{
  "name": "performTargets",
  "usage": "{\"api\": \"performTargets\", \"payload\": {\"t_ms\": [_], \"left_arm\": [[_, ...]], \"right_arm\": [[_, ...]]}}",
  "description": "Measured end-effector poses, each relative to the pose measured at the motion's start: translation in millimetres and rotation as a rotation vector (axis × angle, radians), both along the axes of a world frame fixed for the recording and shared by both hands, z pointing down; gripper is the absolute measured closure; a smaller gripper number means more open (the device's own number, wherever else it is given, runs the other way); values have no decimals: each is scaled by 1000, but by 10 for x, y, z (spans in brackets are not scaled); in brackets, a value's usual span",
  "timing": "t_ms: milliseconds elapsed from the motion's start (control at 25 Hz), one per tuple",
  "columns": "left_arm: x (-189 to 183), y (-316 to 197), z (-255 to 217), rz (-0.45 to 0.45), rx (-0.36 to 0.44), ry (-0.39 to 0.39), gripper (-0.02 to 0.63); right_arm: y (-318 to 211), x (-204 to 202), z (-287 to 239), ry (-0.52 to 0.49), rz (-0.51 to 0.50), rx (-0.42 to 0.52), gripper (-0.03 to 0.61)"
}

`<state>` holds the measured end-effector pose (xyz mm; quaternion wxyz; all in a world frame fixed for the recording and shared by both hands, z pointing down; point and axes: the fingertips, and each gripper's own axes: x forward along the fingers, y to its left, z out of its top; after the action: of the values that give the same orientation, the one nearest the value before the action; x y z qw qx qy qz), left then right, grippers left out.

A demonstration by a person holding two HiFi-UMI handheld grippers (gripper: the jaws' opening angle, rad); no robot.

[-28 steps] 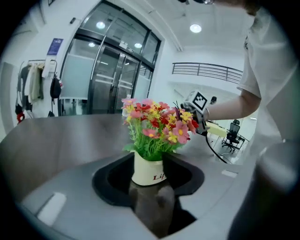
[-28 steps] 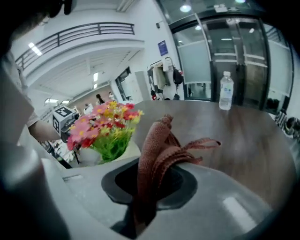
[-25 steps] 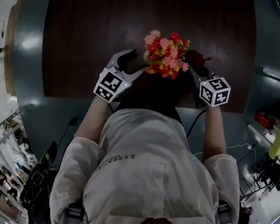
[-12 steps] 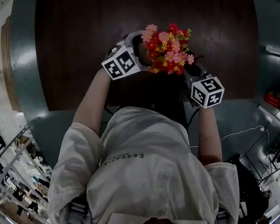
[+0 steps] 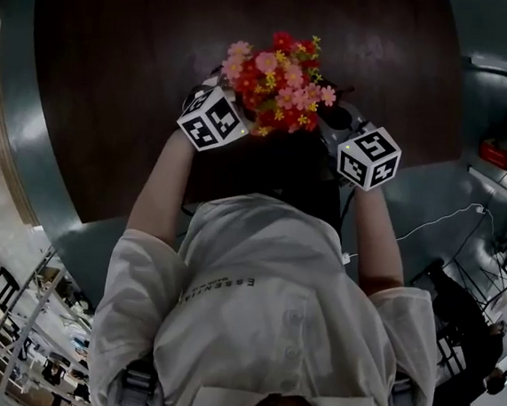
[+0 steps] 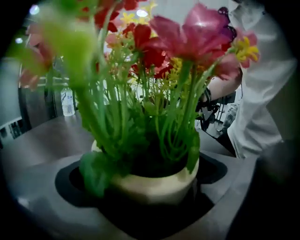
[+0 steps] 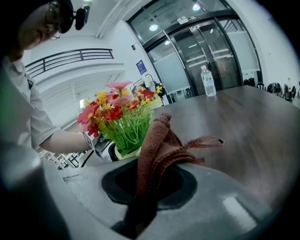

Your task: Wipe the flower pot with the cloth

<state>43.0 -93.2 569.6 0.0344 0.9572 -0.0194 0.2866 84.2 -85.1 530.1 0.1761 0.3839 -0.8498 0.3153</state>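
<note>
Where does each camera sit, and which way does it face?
Head view: on the head, steeply down at the table; shirt, forearms, left gripper, right gripper show.
Left gripper view: on that gripper, facing the person; flower pot between its jaws, which just opened; shirt shows.
Right gripper view: along shut jaws holding the cloth, across the table; left forearm shows.
All share the flowers.

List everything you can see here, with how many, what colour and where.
pot: one, cream, on the table, between the left tongs' jaws
flowers: one bunch, red, pink and yellow, in the pot
cloth: one, reddish brown, held in the right tongs
bottle: one, clear, far end of the table
table: one, dark brown
shirt: one, white, on the person
left tongs: one, grey, jaws just opened wide, either side of the pot
right tongs: one, grey, shut on the cloth, right of the pot
</note>
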Motion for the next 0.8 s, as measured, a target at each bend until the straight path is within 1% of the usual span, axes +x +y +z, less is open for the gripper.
{"api": "performTargets", "payload": {"t_ms": [80,160,320,400,480,600,720,800], "left_arm": [[-21,-5,-14,-15,-6,6,-15],[-32,-18,-6,-27,7,2,23],[-31,5,5,-42,18,-1,15],[-24,15,-38,-60,18,21,14],[-11,-12,-158,-105,-8,74,14],[-26,-93,-458,-201,-77,147,14],[-95,-188,-877,-304,-152,209,14],[-174,-258,-1162,-382,-185,242,14]], "right_arm": [[32,-42,1,-11,-1,12,526],[54,-59,11,-15,5,19,526],[96,-74,11,1,8,12,526],[103,-72,-44,4,0,21,526],[70,-57,-180,-35,6,41,526],[-27,-23,-513,-101,34,94,526],[-154,45,-914,-119,81,174,526],[-222,92,-1143,-104,113,225,526]]}}
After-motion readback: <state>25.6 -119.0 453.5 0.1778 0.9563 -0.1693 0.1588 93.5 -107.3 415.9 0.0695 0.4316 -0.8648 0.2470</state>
